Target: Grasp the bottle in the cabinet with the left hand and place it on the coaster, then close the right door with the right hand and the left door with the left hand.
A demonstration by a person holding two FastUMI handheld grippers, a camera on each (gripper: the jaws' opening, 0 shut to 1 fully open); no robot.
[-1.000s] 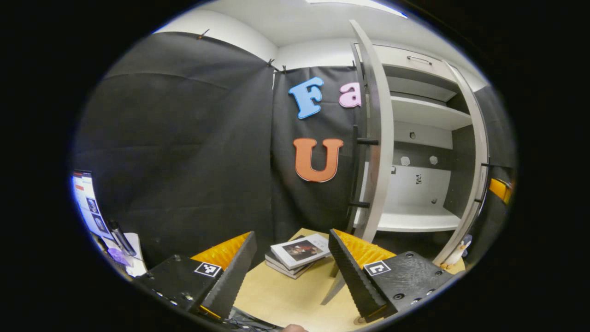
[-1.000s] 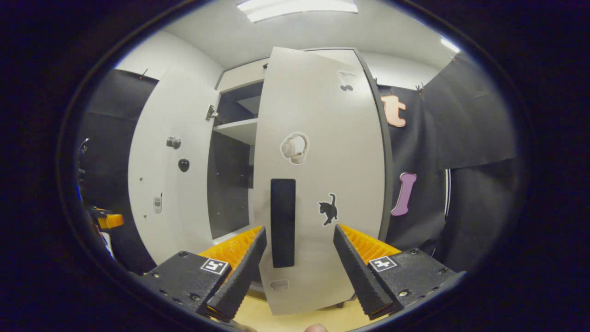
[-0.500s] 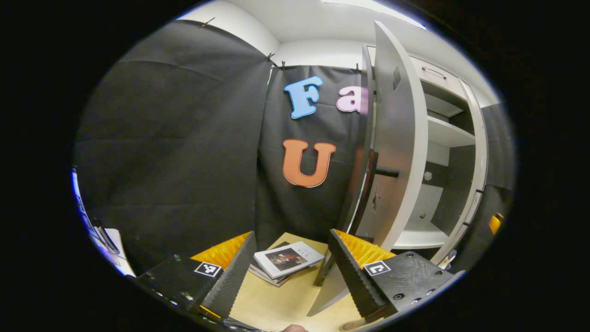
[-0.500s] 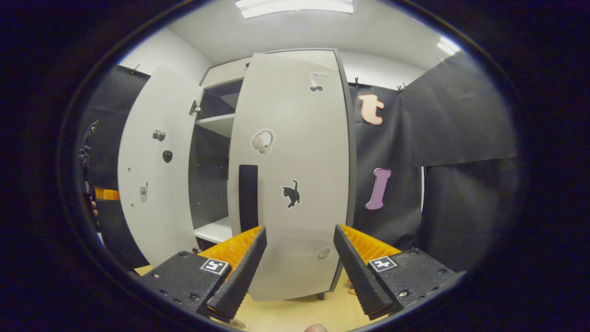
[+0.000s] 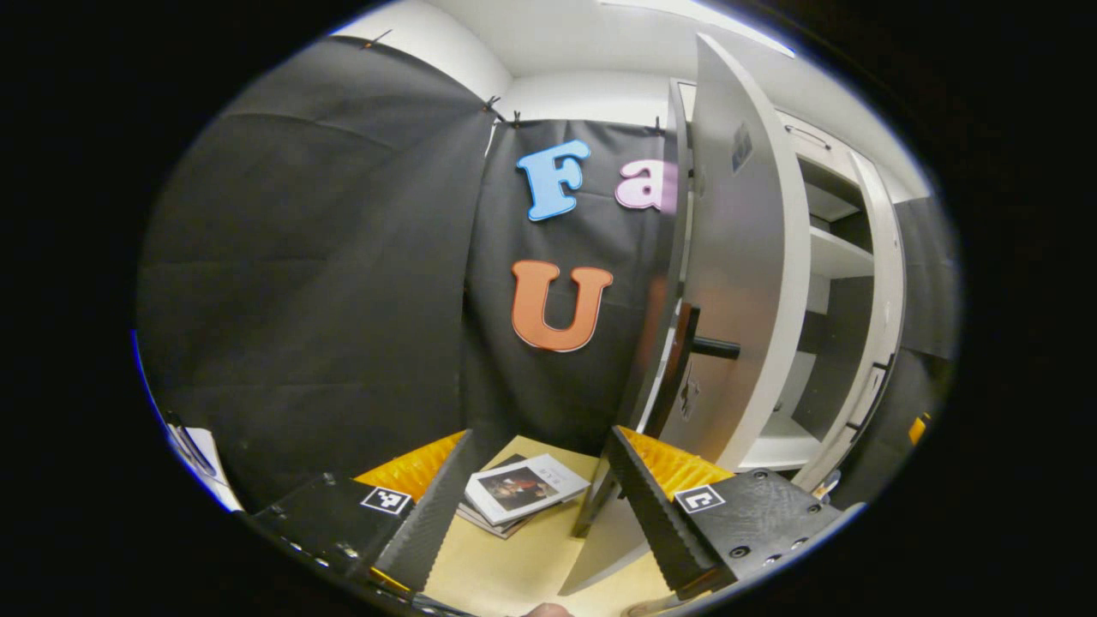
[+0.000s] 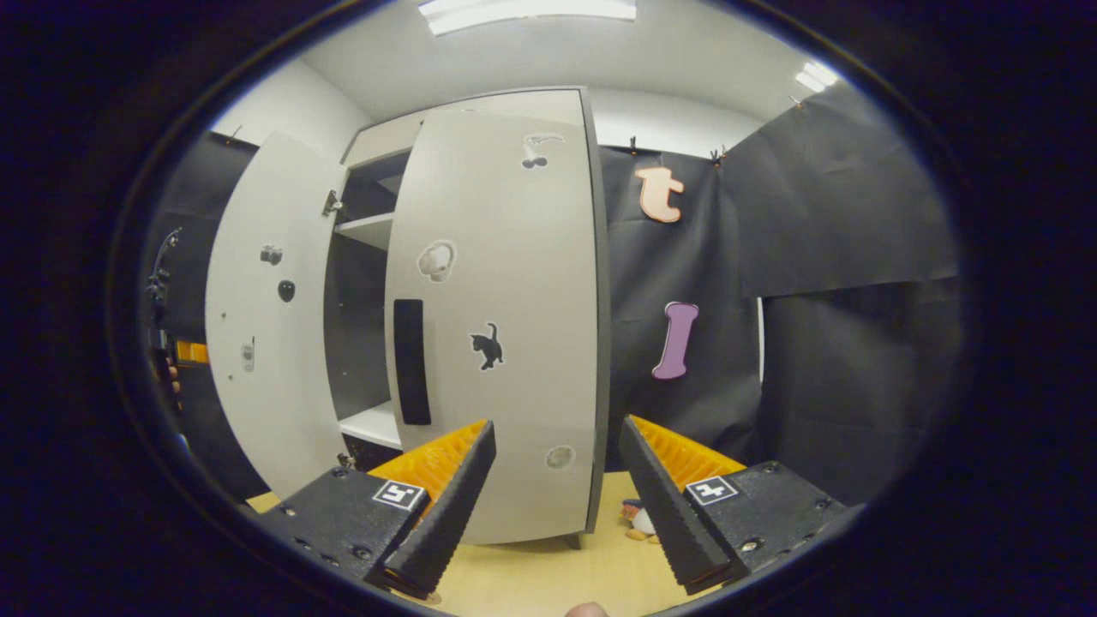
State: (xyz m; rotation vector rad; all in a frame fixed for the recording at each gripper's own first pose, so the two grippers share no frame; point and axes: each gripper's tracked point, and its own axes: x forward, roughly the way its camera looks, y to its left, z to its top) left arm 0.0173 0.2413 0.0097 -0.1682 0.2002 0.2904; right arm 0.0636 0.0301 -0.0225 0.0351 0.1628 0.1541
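Here the left door [image 5: 737, 283] stands just beyond the wide-open, empty left claw [image 5: 536, 506].

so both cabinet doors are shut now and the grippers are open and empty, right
Not quite. The right door looks about closed, but the left door is open, with the shelves visible in the gap between them in the right gripper view. The rest holds: the left gripper and right gripper are open and hold nothing.

left gripper [image 5: 531, 506] jaws apart, right gripper [image 6: 557, 497] likewise
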